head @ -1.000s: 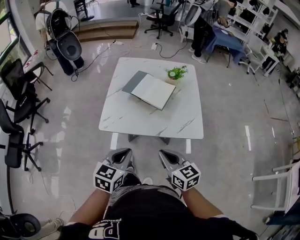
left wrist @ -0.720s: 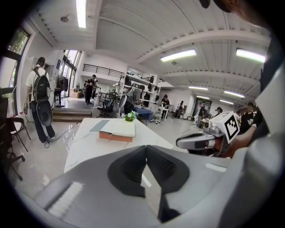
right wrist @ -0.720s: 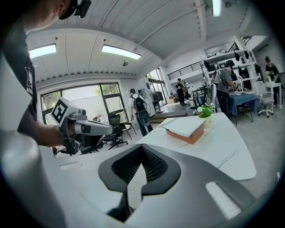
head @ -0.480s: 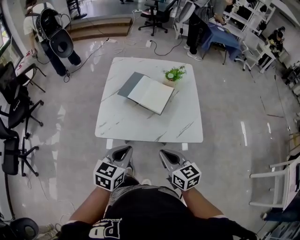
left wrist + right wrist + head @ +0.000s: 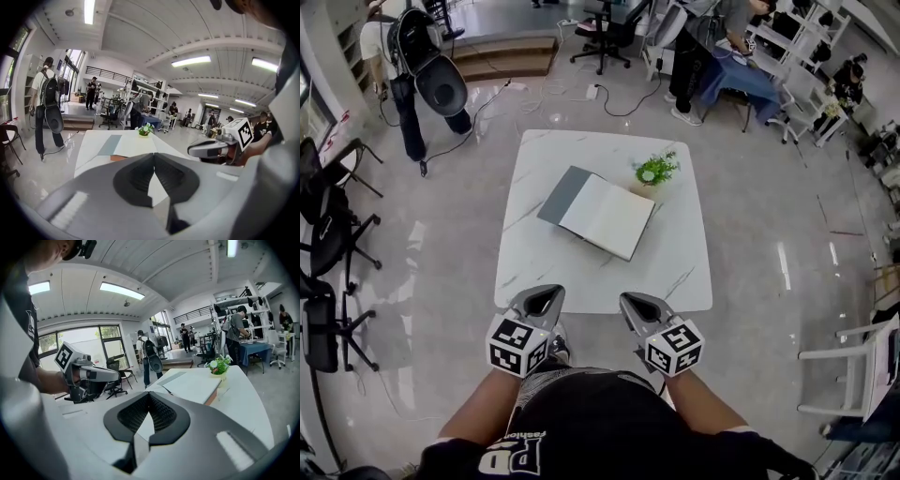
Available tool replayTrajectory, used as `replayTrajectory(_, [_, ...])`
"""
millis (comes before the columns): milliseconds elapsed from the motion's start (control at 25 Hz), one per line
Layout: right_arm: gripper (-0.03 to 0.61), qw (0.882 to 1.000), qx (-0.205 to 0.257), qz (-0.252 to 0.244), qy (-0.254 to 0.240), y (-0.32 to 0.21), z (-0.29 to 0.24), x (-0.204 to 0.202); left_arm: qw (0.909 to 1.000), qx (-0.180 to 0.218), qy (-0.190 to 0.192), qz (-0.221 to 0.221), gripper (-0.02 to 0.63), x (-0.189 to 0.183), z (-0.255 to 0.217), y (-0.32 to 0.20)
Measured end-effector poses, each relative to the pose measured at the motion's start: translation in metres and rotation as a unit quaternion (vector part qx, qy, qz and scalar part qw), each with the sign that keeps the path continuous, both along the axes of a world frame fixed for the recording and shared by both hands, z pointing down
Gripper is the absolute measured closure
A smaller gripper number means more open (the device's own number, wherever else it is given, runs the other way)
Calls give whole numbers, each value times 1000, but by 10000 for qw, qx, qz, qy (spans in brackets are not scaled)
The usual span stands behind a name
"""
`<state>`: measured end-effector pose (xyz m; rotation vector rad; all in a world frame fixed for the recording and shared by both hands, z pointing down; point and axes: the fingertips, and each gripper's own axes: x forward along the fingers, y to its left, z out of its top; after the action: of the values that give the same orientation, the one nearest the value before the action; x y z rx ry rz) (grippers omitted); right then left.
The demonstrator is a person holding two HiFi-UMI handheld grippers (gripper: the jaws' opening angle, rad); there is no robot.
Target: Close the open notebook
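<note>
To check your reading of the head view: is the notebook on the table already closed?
No, the notebook lies open on the table, white page up and grey cover spread beside it.

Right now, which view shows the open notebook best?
The head view: the notebook lies open on the table, seen whole from above. Both gripper views catch it only at a low, foreshortened angle.

Open-plan lab or workshop: black swivel office chairs, white metal shelving racks, loose black cables on glossy grey floor, ceiling strip lights.
</note>
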<state>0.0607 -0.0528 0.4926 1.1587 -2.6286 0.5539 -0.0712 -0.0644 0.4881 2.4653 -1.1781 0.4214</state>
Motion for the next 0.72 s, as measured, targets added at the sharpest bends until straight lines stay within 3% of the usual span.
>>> replayTrajectory(720, [578,9974,-196,667,187,-103,10,-39,9971,-22,22,756,555,-36,5,-118])
